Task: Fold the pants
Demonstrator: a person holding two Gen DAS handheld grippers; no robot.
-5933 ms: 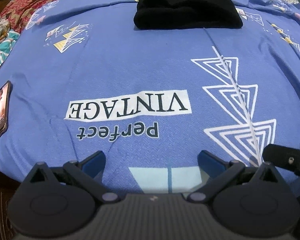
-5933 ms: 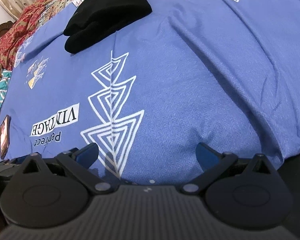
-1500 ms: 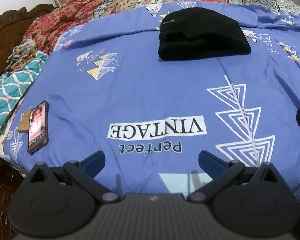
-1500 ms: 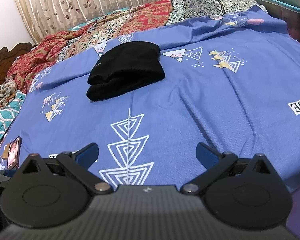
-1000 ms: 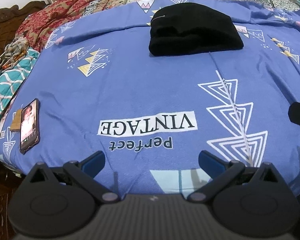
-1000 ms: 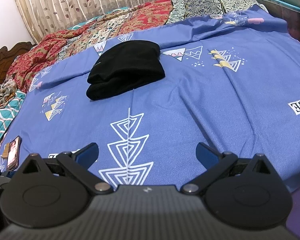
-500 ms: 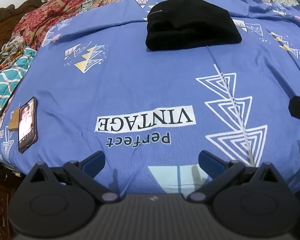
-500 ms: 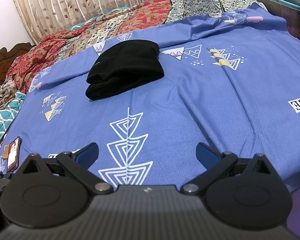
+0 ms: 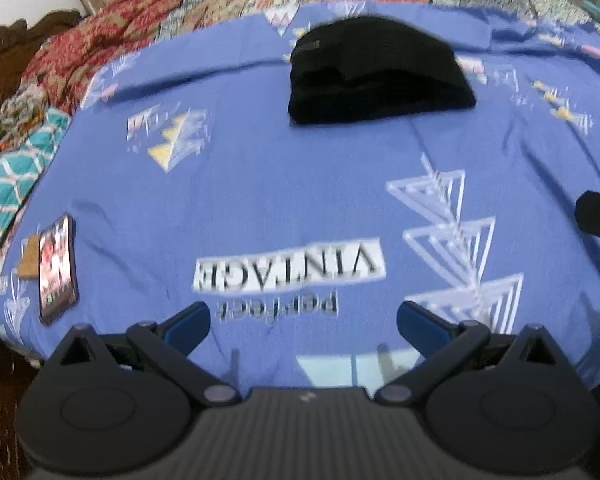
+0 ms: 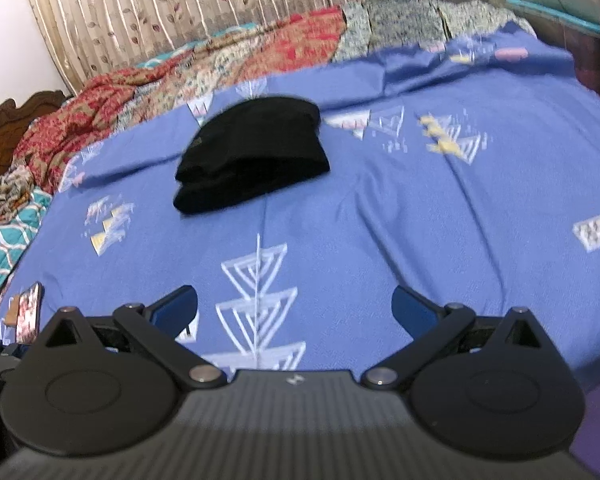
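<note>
— So where are the pants [image 9: 376,74]?

— Folded into a thick black bundle on the blue bedsheet [image 9: 260,184], at the far side of the bed, well apart from both tools. In the right wrist view the bundle [image 10: 252,156] sits far and a bit left of centre.

— And the tongs?

— The left gripper [image 9: 302,324] has its blue-tipped fingers spread wide with nothing between them, hanging over the near edge of the sheet above the upside-down "VINTAGE" print [image 9: 288,270]. The right gripper [image 10: 294,308] is just as wide apart and empty, over the white triangle pattern [image 10: 258,312].

— Anything else on the bed?

— A phone [image 9: 56,262] lies at the near left edge, screen up. Red patterned bedding [image 10: 148,92] is bunched along the far side, with a curtain [image 10: 220,4] behind it. Both views are somewhat blurred.
</note>
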